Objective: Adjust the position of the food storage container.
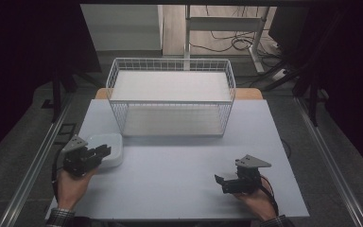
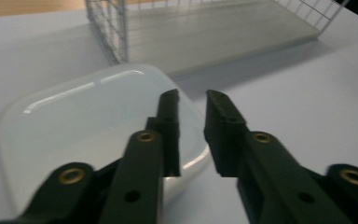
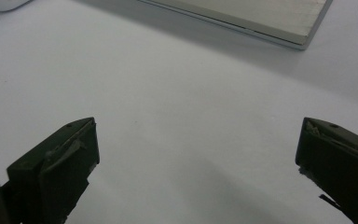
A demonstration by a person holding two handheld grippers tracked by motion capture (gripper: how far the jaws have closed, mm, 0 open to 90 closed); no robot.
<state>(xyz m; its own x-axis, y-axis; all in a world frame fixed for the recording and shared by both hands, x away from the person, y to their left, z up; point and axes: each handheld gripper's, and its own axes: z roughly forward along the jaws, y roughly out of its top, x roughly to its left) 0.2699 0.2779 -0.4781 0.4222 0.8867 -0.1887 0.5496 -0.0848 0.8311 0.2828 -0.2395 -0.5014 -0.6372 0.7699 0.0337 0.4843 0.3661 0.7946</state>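
Left gripper (image 1: 96,153) sits at the near-left of the surface (image 1: 179,179), at the white dish (image 1: 108,147). In the left gripper view the jaws straddle the dish's (image 2: 88,116) near rim: one jaw over the inside, the other outside it, a narrow gap between them. Whether they already bite the rim cannot be told; they read as nearly closed, not yet pressed together.

Dish location: about 8 o'clock from the wire basket (image 1: 170,97), just off its front-left corner, flat on the surface.

Judgement, step in hand: take the dish by its rim. To do it well, seat the rim deep between the jaws before closing, not at the tips; the glaze looks slick and the rim is curved, so a shallow pinch may slip or tip the dish. Close squarely, then lift level.

Pose: left hand (image 1: 73,187) comes in from 6 o'clock, gripper angled toward 1 o'clock, low over the surface.

Right gripper (image 1: 227,182) rests at near-right, pointing toward 9 o'clock, well apart from the dish; its jaws are spread wide over bare surface (image 3: 182,116), holding nothing.
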